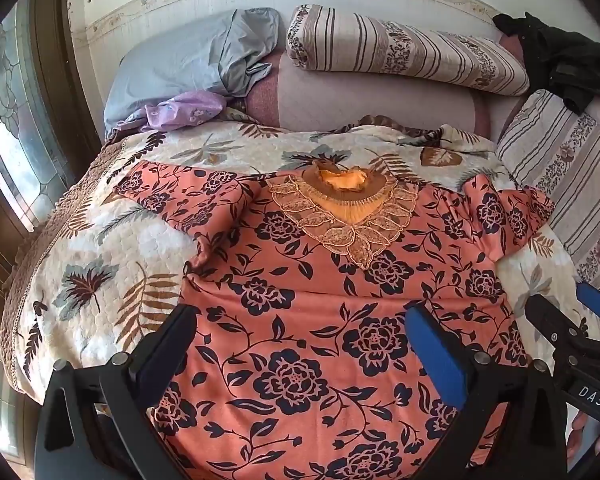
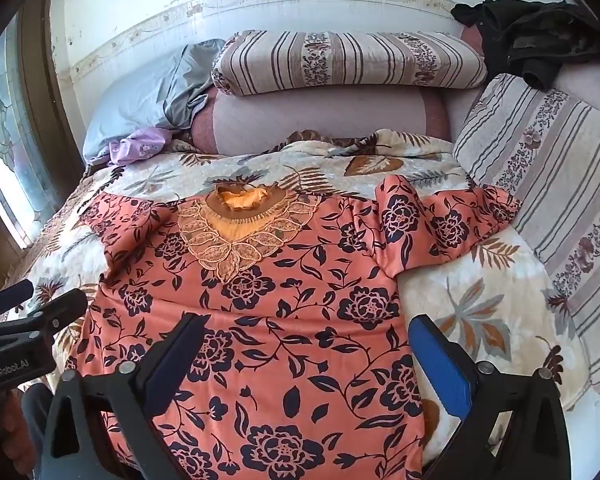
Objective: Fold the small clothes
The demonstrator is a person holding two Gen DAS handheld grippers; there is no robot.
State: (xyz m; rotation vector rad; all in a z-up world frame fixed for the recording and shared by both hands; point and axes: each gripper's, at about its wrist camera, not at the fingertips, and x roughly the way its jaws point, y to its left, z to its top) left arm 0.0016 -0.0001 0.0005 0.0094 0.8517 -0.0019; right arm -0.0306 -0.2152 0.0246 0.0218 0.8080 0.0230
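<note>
1. Your left gripper (image 1: 300, 344) hangs at the lower centre of its frame, jaws spread wide, nothing between the pads.
2. Your right gripper (image 2: 304, 352) matches it (spread, pinching nothing).
3. The orange floral blouse (image 1: 340, 300) lies flat, neckline toward the top of the frame, filling the centre, on the leaf-print quilt (image 1: 100, 248).
4. The striped pillow (image 2: 348, 62) sits at upper centre.
</note>
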